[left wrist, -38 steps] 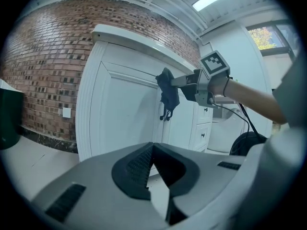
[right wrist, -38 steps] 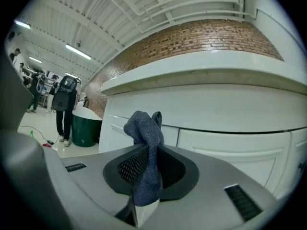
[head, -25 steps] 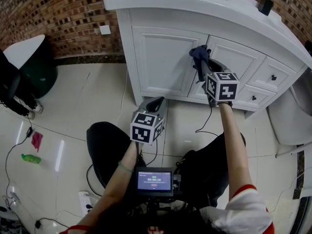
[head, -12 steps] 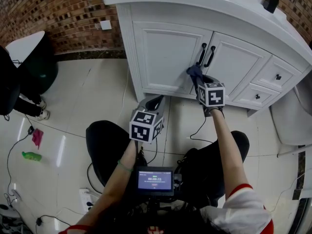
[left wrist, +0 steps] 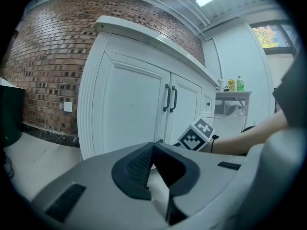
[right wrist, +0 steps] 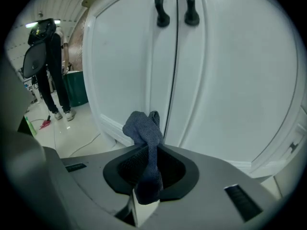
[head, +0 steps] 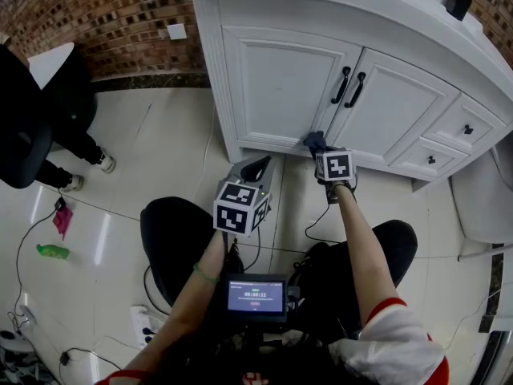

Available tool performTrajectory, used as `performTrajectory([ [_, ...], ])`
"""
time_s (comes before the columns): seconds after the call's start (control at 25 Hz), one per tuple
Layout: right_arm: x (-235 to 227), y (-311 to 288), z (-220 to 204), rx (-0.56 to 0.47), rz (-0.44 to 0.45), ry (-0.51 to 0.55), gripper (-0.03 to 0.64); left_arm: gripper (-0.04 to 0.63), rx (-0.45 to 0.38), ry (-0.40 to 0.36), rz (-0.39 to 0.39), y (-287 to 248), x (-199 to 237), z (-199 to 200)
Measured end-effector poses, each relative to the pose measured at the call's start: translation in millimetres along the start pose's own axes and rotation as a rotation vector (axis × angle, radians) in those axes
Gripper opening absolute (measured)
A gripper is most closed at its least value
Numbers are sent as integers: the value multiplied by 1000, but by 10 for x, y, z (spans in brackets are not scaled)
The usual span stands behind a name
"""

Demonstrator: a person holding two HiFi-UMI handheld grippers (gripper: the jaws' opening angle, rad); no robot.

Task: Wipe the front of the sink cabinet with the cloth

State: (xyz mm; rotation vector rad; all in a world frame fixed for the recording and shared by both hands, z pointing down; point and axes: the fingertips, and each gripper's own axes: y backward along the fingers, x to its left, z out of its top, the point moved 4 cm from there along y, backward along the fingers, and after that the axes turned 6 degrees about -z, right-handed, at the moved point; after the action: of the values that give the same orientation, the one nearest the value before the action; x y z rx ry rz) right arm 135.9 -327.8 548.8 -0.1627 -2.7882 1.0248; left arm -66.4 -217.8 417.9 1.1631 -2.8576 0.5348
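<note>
Cloth (right wrist: 144, 131) in right tool (right wrist: 146, 174), low before cabinet (head: 280, 79), left tool (head: 256, 168) nearer, leftward

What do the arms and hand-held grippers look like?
Left hand-held gripper and right hand-held gripper: grey bodies, black pads, each with a white cube of black markers. A black cable trails from the right one. Short white sleeve, red trim.
</note>
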Motion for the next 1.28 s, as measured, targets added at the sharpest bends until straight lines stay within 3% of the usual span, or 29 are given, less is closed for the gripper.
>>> performTrajectory([
  [0.24, 18, -196, -342, 105, 12, -71, 63, 20, 14, 8, 5, -58, 58, -63],
  [0.36, -5, -152, -330, 85, 28, -59, 63, 20, 16, 7, 2, -95, 49, -67],
  [0.76, -296, 909, 589, -234, 105, -29, 63, 20, 3, -30, -46, -211, -265, 102],
  [1.28, -1145, 2297, 1621, -552, -36, 16, 63, 20, -61, -129, -128, -341, -838, 504],
])
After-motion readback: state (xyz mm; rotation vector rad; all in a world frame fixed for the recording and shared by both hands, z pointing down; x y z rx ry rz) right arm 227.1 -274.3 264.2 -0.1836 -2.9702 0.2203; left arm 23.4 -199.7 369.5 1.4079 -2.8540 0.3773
